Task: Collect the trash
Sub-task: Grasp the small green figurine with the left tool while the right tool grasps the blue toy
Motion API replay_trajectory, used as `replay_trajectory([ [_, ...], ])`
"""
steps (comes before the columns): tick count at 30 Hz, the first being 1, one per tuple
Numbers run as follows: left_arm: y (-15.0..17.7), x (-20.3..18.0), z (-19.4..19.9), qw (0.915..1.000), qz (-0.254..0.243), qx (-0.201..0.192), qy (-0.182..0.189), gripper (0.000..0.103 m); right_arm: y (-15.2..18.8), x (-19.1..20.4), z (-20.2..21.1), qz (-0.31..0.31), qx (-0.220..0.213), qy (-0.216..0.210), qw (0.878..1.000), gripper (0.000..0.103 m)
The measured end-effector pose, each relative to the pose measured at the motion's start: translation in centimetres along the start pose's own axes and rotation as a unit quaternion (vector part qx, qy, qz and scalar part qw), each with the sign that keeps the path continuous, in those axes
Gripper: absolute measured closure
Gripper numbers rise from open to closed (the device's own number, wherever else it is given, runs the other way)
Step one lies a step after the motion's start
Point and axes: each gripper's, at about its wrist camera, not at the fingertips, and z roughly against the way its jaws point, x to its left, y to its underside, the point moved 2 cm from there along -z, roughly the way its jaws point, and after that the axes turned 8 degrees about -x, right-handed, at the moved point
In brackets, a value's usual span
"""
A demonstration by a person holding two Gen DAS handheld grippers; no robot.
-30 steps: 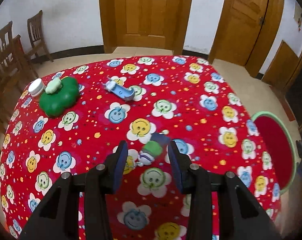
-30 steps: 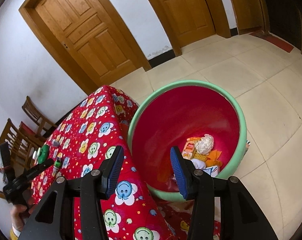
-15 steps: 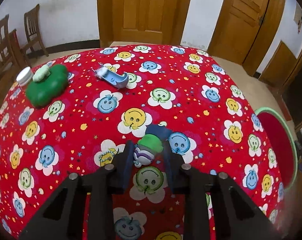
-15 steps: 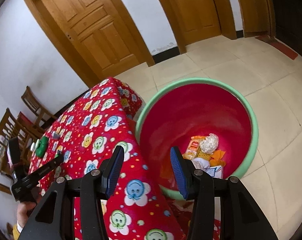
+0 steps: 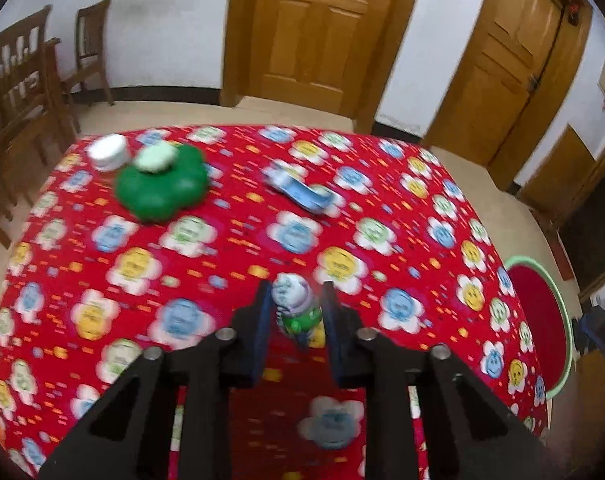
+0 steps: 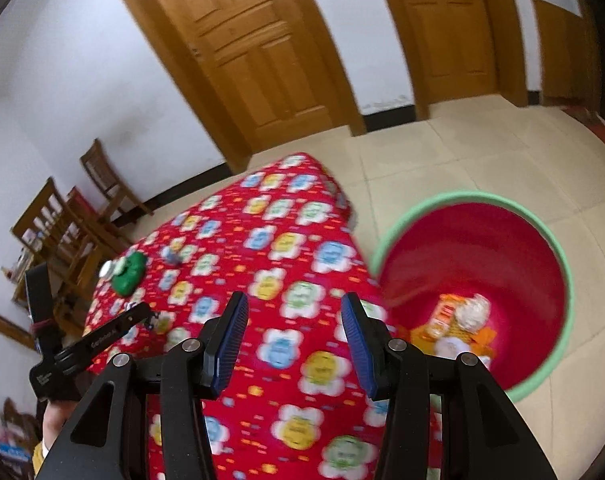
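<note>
Between closed left jaws, lifted bottle (image 5: 296, 310).

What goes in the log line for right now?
left gripper: shut on small bottle | right gripper: open, empty | bin: holds trash

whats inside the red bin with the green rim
In the red bin: an orange snack packet, a crumpled white wad, orange scraps and something white. The near wall and right gripper hide the rest.
</note>
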Motion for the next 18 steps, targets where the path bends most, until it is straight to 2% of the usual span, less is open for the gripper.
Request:
replay_trajectory([
  [5,-1.3,4.0,1.1,0.9994,0.017,-0.016,-0.025,0.084,-0.9,4.0,-1.8,0.026,0.007,-0.028,0.999,0.054],
  [8,-1.5,6.1,1.6,0.9990,0.028,-0.021,-0.028,0.084,-1.2,6.5,-3.3,0.043,0.014,-0.040,0.998,0.054],
  [18,-3.2,11.5,1.1,0.9939,0.084,-0.042,-0.058,0.084,-0.7,12.8,-10.3,0.094,0.049,-0.066,0.992,0.054],
])
